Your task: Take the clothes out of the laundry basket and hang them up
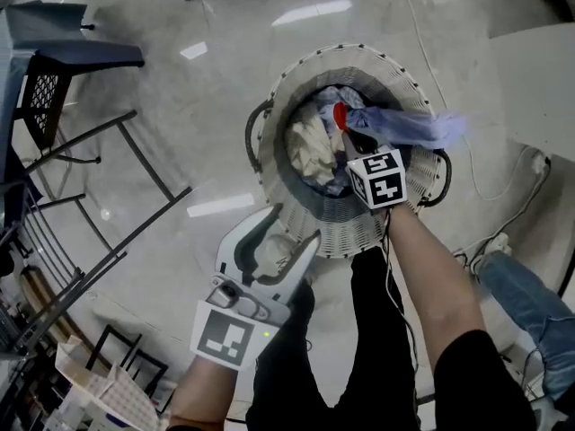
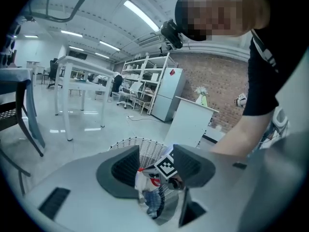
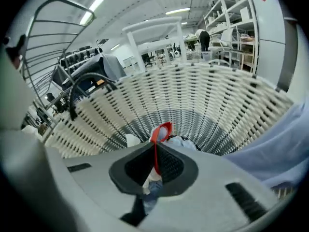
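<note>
Found clothes [image 1: 310,146] heaped in the laundry basket [image 1: 296,70] at one o'clock. Clamped right gripper [image 3: 154,166] tight on a red loop [image 3: 161,129], probably to draw it free. Held left gripper [image 1: 292,224] wide apart, empty, at seven o'clock, seemingly ready to assist.

Laundry basket [image 1: 296,72] mouth half blocked: right gripper [image 1: 349,142] pinching red strap [image 1: 340,115], blue garment [image 1: 422,126] draped over rim. Floor [image 1: 207,106] leftward open; black rack bars [image 1: 135,232] beyond.

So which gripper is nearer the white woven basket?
Right. The right gripper is over the woven basket, shut on a red loop; the left gripper hangs open outside its rim.
</note>
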Demonstrator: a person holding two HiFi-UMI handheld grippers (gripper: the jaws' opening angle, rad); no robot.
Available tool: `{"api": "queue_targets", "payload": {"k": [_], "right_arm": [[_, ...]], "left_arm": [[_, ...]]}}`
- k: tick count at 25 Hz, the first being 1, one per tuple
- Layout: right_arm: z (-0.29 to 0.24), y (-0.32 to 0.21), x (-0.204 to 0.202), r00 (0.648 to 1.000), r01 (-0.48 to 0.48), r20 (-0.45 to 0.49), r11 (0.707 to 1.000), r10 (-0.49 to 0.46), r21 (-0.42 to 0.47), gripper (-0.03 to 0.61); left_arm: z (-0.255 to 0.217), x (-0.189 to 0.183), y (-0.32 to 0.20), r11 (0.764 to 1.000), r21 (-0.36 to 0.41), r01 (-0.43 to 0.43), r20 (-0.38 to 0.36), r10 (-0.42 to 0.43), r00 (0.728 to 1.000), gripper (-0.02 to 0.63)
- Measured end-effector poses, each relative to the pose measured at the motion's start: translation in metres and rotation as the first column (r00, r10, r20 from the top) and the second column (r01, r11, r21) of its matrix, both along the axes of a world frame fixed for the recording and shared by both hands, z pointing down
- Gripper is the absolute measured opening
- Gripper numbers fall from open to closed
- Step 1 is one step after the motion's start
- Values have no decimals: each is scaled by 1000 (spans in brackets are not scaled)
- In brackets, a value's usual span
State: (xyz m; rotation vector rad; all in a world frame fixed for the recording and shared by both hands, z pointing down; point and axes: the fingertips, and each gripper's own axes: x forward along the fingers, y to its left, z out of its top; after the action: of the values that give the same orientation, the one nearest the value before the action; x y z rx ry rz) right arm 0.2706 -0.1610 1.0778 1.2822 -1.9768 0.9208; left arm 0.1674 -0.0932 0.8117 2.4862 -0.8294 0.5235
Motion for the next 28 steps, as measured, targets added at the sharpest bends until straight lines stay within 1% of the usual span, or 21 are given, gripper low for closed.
{"api": "queue_targets", "payload": {"k": [5, 11, 17, 21, 28], "right_arm": [[-64, -1, -10, 999, 12, 33, 998, -14, 66, 11], [-147, -9, -6, 997, 17, 72, 990, -28, 141, 11], [-229, -1, -8, 994, 42, 87, 978, -61, 206, 11], [-296, -2, -12, 989, 69, 108, 960, -102, 272, 10], [-419, 2, -17, 980, 113, 109, 914, -168, 389, 9]], "left_arm": [[-26, -11, 8, 1000, -3, 18, -15, -18, 1000, 212], [-70, -15, 6, 999, 22, 47, -52, -45, 998, 207], [-121, -14, 15, 998, 47, 33, -75, -30, 997, 204], [-153, -14, 12, 997, 73, 33, -81, -27, 996, 204], [-208, -23, 10, 988, 151, 21, -64, -11, 998, 202]]}}
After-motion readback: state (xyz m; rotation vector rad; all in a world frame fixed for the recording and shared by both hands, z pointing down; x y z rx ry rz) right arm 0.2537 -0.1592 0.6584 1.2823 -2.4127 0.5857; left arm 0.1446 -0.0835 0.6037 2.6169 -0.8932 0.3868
